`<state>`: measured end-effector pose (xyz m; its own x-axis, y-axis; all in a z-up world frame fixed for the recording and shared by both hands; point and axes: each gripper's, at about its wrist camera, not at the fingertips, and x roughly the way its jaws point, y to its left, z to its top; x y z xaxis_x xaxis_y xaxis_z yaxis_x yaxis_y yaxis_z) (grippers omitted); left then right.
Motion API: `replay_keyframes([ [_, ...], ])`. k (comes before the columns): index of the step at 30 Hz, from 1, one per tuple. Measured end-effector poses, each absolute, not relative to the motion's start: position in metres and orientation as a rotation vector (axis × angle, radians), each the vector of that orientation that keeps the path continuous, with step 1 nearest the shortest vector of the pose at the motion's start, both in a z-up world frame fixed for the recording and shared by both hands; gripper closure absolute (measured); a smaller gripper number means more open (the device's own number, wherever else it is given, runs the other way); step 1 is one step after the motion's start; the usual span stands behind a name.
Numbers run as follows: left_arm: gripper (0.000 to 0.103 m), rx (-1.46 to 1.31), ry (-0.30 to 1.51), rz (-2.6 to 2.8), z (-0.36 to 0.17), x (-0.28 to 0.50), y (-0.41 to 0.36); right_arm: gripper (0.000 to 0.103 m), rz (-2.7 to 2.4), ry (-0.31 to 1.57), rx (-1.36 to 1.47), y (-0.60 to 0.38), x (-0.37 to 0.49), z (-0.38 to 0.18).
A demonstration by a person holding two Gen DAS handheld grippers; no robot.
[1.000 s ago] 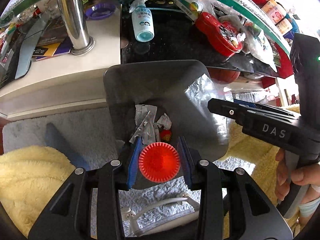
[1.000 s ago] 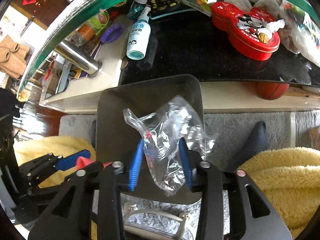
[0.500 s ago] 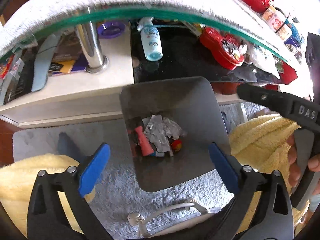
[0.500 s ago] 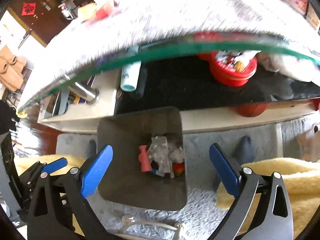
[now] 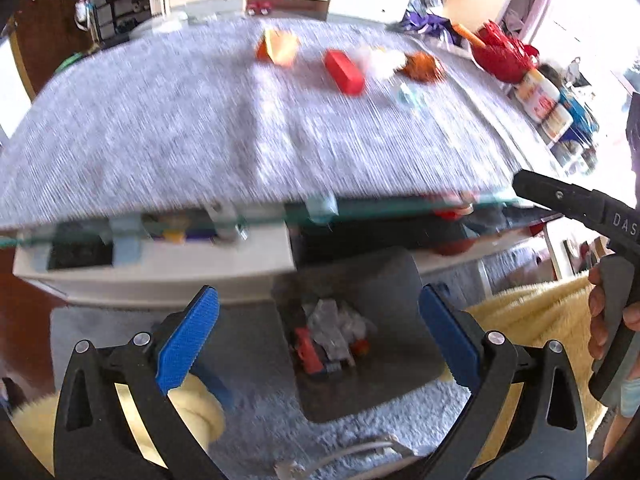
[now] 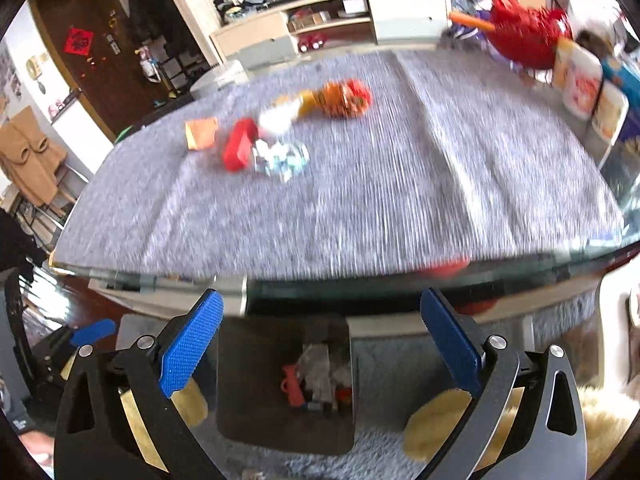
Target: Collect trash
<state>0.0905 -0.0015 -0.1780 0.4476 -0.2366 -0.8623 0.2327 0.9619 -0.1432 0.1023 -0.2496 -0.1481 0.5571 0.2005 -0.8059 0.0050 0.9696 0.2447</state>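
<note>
Trash splits two ways. Some sits in the bin on the rug below the worktop: a red piece, crumpled wrappers, a small red-orange bit. The rest lies on the grey cloth up top: an orange paper, a red block, a clear crinkled wrapper, a white wad, an orange-red crumple. All bunched together at the far middle, well apart from the near edge, so I judge they need a long reach.

My left gripper is released, jaws wide, nothing between the pads; the bin shows through the gap only because I'm above it. My right gripper is the same: jaws spread, empty, bin framed below. Its black body and my hand on the handle show at the right edge of the left view.

Both views are motion-blurred. Bin stands tight against the worktop's front, likely so drops are short. Next, I guess: go for the cluster, nearest piece per side. The red basket and tubs at the far right look like keepers, not trash.
</note>
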Motion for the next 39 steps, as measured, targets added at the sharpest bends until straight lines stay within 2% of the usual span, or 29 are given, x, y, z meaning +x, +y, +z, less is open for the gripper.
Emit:
replay_keyframes([
  [15,0.008,0.014,0.952,-0.161,-0.133,0.199,0.021,0.004,0.121,0.929,0.133,-0.221,0.176,-0.156],
  [24,0.008,0.045,0.971,-0.166,-0.144,0.259,0.005,0.005,0.103,0.932,0.047,-0.215,0.206,-0.169],
  [32,0.010,0.046,1.006,-0.177,-0.165,0.302,-0.008,0.036,0.135,0.937,0.050,-0.206,0.220,-0.174],
  [35,0.015,0.035,1.023,-0.182,-0.172,0.318,-0.011,0.045,0.154,0.956,0.070,-0.205,0.224,-0.179],
  [38,0.024,0.037,1.033,-0.189,-0.177,0.328,-0.014,0.054,0.150,0.947,0.069,-0.204,0.226,-0.179],
  [39,0.030,0.038,1.038,-0.193,-0.180,0.331,-0.015,0.064,0.148,0.948,0.067,-0.204,0.226,-0.179],
])
